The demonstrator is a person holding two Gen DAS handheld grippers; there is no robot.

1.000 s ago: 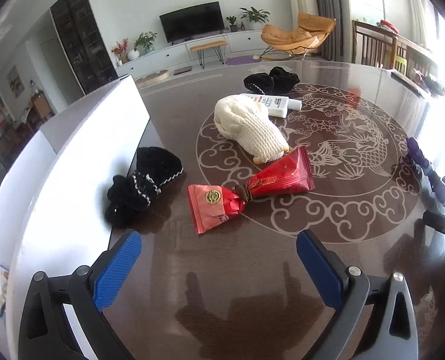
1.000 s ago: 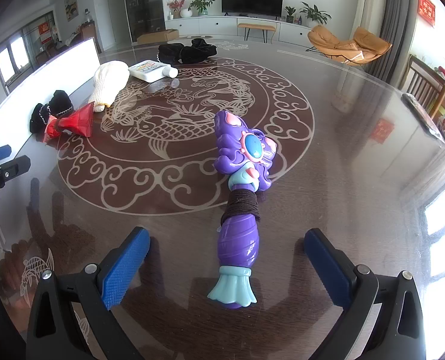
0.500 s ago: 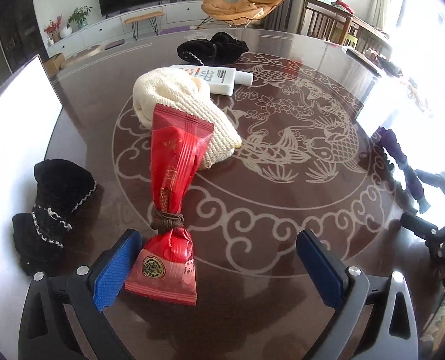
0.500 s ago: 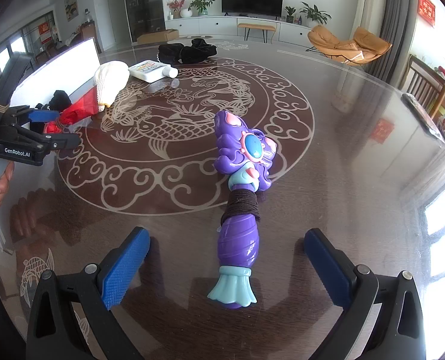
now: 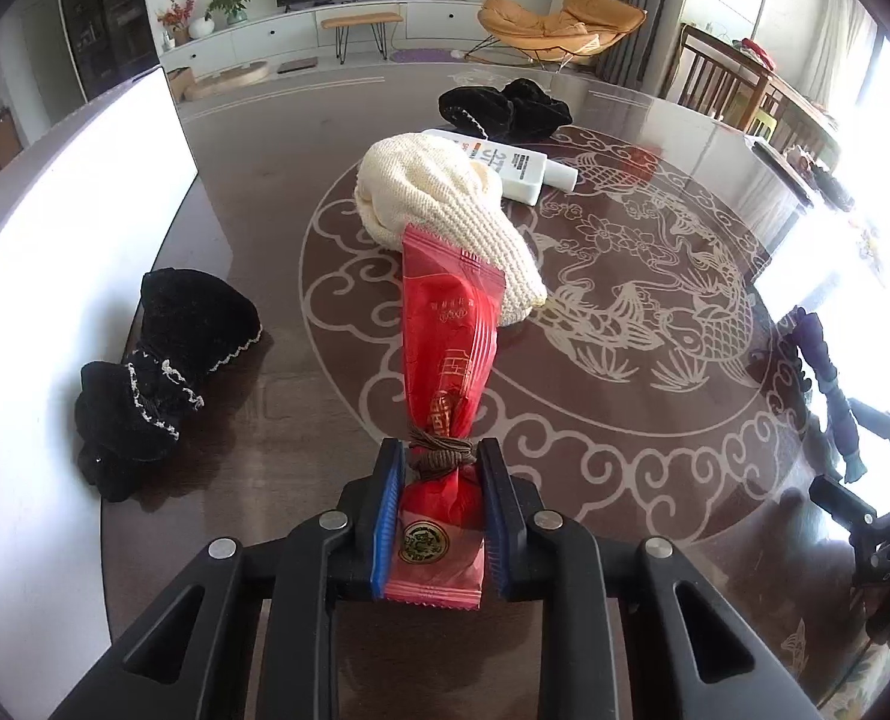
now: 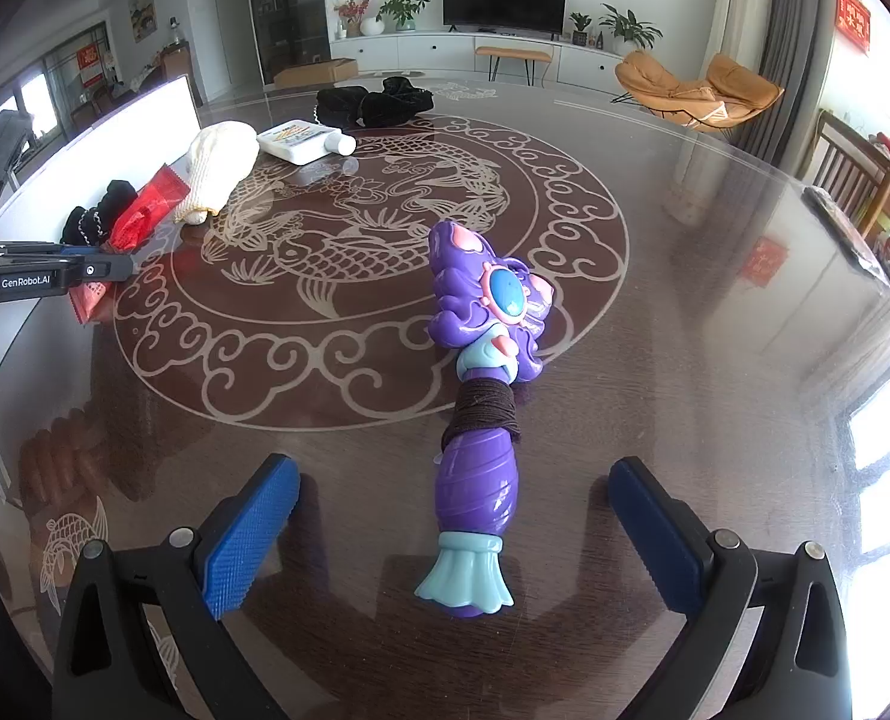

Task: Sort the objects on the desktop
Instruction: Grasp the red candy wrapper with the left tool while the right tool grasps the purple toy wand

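Left wrist view: left tongs [image 5: 438, 510] clamped on red packet [image 5: 445, 360], probably snack; right tongs [image 6: 451, 531] wide, empty.

"GenRobot.AI" in white on side of left gripper [image 6: 93, 270]. Print on white bottle [image 6: 300, 141] and red packet [image 5: 445, 372] too small to read.

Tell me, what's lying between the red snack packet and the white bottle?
The cream knitted glove lies between them. In the left wrist view the red snack packet reaches its near side, and the white bottle pokes out behind it.
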